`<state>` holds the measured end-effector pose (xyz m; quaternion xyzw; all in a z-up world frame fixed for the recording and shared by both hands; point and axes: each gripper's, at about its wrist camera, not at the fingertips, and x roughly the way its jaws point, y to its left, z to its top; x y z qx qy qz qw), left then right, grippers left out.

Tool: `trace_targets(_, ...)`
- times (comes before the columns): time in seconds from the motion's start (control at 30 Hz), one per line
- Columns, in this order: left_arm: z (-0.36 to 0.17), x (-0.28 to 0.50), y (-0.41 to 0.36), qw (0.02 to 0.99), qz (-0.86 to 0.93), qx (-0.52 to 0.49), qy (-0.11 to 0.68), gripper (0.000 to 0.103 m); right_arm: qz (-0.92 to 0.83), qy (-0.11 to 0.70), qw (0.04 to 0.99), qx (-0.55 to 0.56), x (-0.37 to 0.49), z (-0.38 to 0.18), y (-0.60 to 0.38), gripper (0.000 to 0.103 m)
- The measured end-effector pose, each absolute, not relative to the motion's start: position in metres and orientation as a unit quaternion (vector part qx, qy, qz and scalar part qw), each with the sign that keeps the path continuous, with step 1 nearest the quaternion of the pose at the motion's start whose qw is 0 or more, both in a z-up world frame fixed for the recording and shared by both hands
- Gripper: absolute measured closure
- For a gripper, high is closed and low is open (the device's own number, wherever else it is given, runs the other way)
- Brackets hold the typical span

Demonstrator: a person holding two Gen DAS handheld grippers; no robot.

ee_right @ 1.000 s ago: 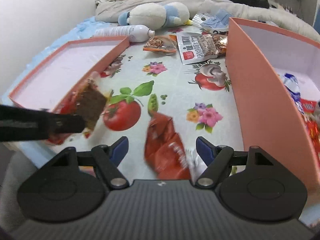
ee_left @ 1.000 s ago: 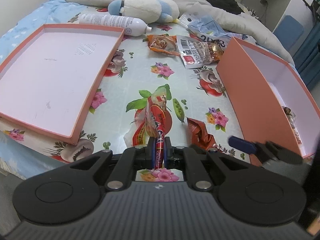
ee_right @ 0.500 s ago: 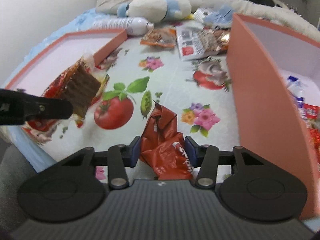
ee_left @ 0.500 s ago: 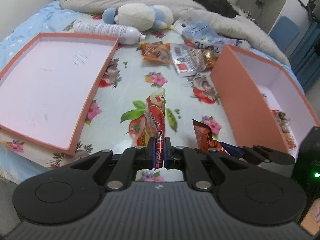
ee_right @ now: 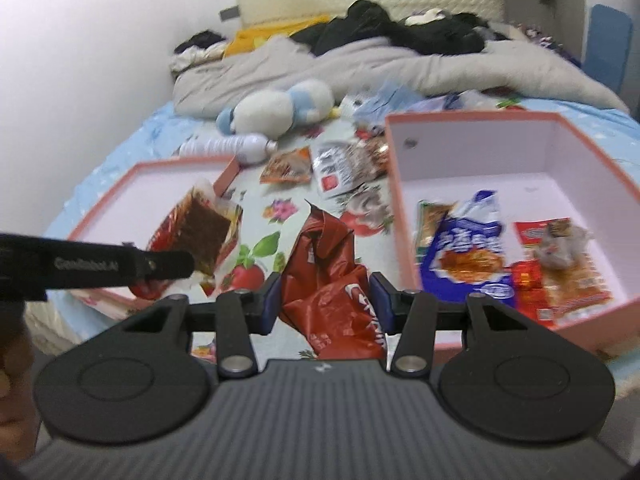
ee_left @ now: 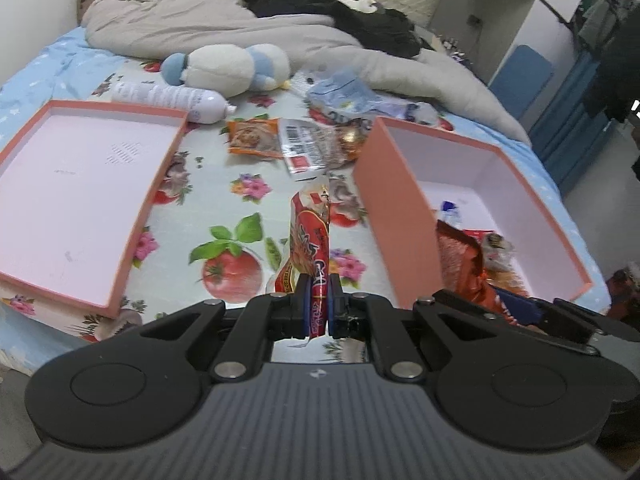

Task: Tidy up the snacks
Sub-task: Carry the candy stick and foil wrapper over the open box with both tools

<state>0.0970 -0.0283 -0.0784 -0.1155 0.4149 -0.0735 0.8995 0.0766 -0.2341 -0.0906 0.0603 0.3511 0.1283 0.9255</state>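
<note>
A: Left gripper point(ee_left: 318, 308)?
B: Jaws pinched tight on a flat red printed snack packet point(ee_left: 311, 236), edge-on, held up off the floral plastic tablecloth point(ee_left: 240, 200). In the right wrist view the same packet shows a dark brown window, in front of the shallow pink-rimmed box lid point(ee_left: 80, 200).

A: Right gripper point(ee_right: 326, 300)?
B: Blue pads pressed onto both sides of a crumpled dark-red foil snack bag point(ee_right: 332, 280), lifted clear of the cloth, just left of the deep pink cardboard box point(ee_right: 560, 128). The left view shows it at the box's near edge.

A: Inside the box?
B: Near end: blue-and-white snack pouch point(ee_right: 468, 256), a red-orange packet point(ee_right: 568, 268) beside it with something grey and blurred on top, a brownish packet point(ee_right: 430, 220) against the left wall. Far end bare.

A: The lid?
B: At the cloth's left edge, open side up, only pale lining in view.

A: Farther back?
B: Orange snack packet point(ee_left: 252, 136) and a white barcode-labelled packet point(ee_left: 312, 148) touching it, between lid and box toward the cloth's far edge. White plastic bottle point(ee_left: 168, 96) lying by the lid's far corner. Behind it a white-and-blue plush toy point(ee_left: 232, 68), a light-blue crinkled bag point(ee_left: 348, 92), then a grey quilt point(ee_left: 240, 24) and black clothes point(ee_left: 340, 16).
</note>
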Motion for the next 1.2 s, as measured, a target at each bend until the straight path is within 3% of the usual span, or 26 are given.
trace_targets(0.57, -0.031, 0.080, -0.096, 0.892, -0.166, -0.125, 0.402, 0.094, 0.056, 0.328, 0.939, 0.088, 0.029, -0.050, -0.308, 0.053)
trace_targets(1.2, -0.069, 0.198, -0.204, 0.852, -0.225, -0.097, 0.463, 0.094, 0.013, 0.381, 0.916, 0.126, 0.113, -0.100, -0.374, 0.053)
